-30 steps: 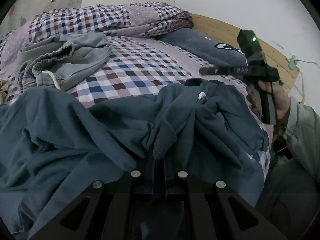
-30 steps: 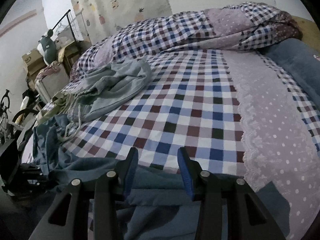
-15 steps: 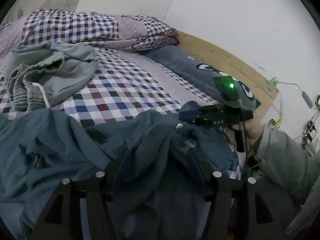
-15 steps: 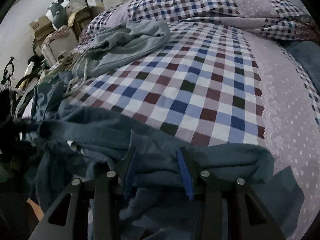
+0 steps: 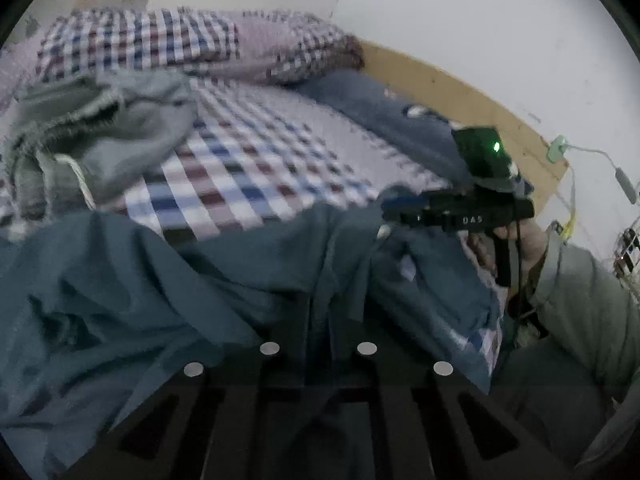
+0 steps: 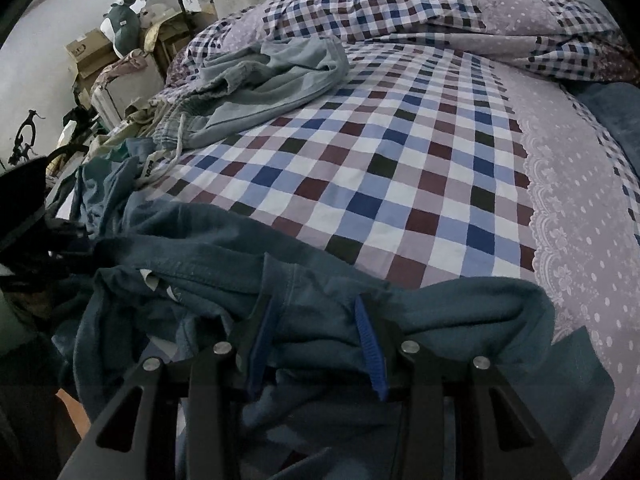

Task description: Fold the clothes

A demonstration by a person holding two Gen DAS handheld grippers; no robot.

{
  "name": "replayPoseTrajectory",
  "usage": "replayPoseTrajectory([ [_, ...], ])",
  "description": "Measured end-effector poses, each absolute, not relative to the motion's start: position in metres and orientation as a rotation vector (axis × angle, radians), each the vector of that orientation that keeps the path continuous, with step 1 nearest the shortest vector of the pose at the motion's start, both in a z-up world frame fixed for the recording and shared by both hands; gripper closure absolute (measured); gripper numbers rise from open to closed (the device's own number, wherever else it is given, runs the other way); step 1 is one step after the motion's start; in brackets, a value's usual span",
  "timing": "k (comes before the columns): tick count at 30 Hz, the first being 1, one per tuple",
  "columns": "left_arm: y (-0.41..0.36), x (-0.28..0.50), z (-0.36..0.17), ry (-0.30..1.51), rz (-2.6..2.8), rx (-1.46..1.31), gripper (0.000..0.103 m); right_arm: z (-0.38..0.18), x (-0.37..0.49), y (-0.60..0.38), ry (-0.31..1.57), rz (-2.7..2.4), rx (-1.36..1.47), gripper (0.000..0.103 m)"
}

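A crumpled dark teal garment (image 5: 168,280) lies across the near edge of the checked bed and also shows in the right wrist view (image 6: 224,280). My left gripper (image 5: 318,312) is shut on a bunched fold of it; the fingertips are buried in cloth. My right gripper (image 6: 316,312) is open, its blue-padded fingers (image 6: 366,320) astride a ridge of the same garment. The right gripper also shows in the left wrist view (image 5: 404,204), at the garment's far right edge.
Grey drawstring trousers (image 6: 264,80) lie crumpled at the bed's far left. A checked quilt (image 6: 420,4) is heaped at the back, a blue pillow (image 5: 384,120) by the wooden headboard (image 5: 460,92). Boxes and clutter (image 6: 108,60) stand beyond the bed's left side.
My left gripper opened half a second ago and has closed again on a garment fold. My right gripper dropped from above the bed onto the garment's right edge, still open.
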State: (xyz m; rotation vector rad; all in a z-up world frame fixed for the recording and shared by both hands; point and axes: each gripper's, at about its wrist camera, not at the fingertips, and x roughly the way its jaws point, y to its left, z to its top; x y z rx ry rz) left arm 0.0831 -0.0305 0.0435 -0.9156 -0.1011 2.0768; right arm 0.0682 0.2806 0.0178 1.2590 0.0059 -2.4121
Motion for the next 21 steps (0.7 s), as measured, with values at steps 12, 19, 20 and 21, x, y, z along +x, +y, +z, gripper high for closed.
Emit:
replayPoseTrajectory([
  [12, -0.073, 0.117, 0.054, -0.066, 2.117, -0.851, 0.098, 0.076, 0.080, 0.302, -0.211, -2.475, 0.958, 0.058],
  [19, -0.091, 0.140, 0.049, -0.025, 2.109, -0.872, 0.098, 0.082, 0.095, 0.240, 0.082, -2.264, 1.024, 0.058],
  [20, -0.095, 0.146, 0.048, -0.021, 2.111, -0.878, 0.098, 0.084, 0.100, 0.233, 0.127, -2.248, 1.029, 0.058],
  [21, -0.099, 0.151, 0.048, -0.014, 2.114, -0.886, 0.098, 0.086, 0.104, 0.228, 0.165, -2.240, 1.032, 0.058],
])
